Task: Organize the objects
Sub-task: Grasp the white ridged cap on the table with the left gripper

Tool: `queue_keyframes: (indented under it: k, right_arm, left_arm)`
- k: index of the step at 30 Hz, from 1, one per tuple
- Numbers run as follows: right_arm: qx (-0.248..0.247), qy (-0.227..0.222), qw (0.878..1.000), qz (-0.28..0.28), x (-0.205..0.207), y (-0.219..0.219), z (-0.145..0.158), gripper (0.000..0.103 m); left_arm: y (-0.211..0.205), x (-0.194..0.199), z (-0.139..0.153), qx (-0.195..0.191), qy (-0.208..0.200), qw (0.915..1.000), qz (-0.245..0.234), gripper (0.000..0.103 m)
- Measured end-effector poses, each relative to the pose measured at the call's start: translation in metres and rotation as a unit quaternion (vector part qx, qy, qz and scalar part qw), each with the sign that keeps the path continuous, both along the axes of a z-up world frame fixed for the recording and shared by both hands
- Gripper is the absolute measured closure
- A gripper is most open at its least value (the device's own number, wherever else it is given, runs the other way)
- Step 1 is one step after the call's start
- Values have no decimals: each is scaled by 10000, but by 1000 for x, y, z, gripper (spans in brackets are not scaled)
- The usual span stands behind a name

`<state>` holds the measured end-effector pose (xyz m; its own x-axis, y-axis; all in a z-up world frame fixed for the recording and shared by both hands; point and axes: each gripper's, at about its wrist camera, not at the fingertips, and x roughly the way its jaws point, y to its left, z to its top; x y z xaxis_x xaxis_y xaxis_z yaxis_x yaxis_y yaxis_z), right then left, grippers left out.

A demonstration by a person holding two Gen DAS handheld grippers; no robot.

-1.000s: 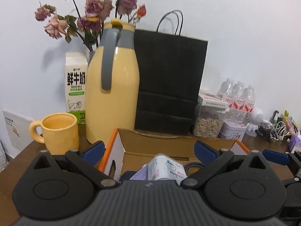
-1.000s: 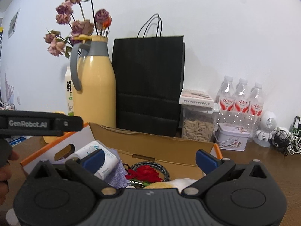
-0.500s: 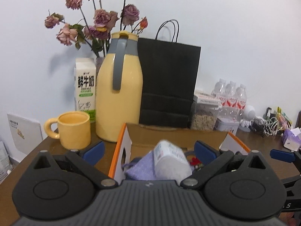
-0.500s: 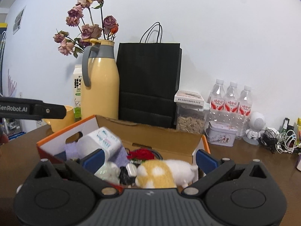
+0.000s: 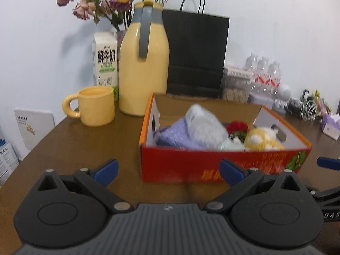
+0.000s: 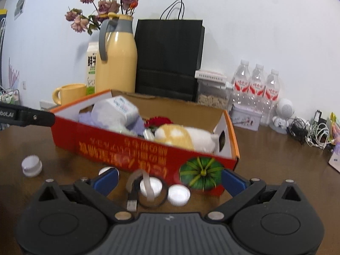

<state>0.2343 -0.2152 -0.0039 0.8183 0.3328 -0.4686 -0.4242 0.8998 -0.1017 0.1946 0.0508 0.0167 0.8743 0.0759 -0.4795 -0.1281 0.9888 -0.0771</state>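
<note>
I see the red cardboard box (image 6: 136, 150) with orange rims standing open on the bench (image 6: 276, 159), packed with a white wrapped roll (image 6: 115, 110) leaning on lilac cloth (image 5: 176, 136), a red flower (image 6: 158, 121) and a yellow-and-white plush toy (image 6: 182, 138). In front of the box lie two white round caps (image 6: 178, 194), a cable looped with a USB plug (image 6: 131, 204), and off to the left a ridged white lid (image 6: 31, 165).
</note>
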Motion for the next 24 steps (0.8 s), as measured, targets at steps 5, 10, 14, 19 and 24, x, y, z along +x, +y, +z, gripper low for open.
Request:
queue_keyframes:
  k: [5,10,14,19,24]
  right_arm:
    - [-35,92,10000,-2,-6,-1,-6,0]
    - [-55,161,9999,1,-10,-1,-10,0]
    - [-74,200,9998,-22,-13,-1,-13,0]
    - [-60,226,9997,-63,-14,-2,-15,0]
    - [7,282,9995,-108,-13,-4,-15,0]
  left_arm:
    - [4,-9,-14,45,303,9995,34,0]
    - [9,-17,-27,74,653,9978,90,0]
    - [12,-21,-36,75,890,9960,92,0]
    - [14,-19,-45,32,1097,9939,89,0]
    - [8,-15,-48,156,1109,9936,162,0]
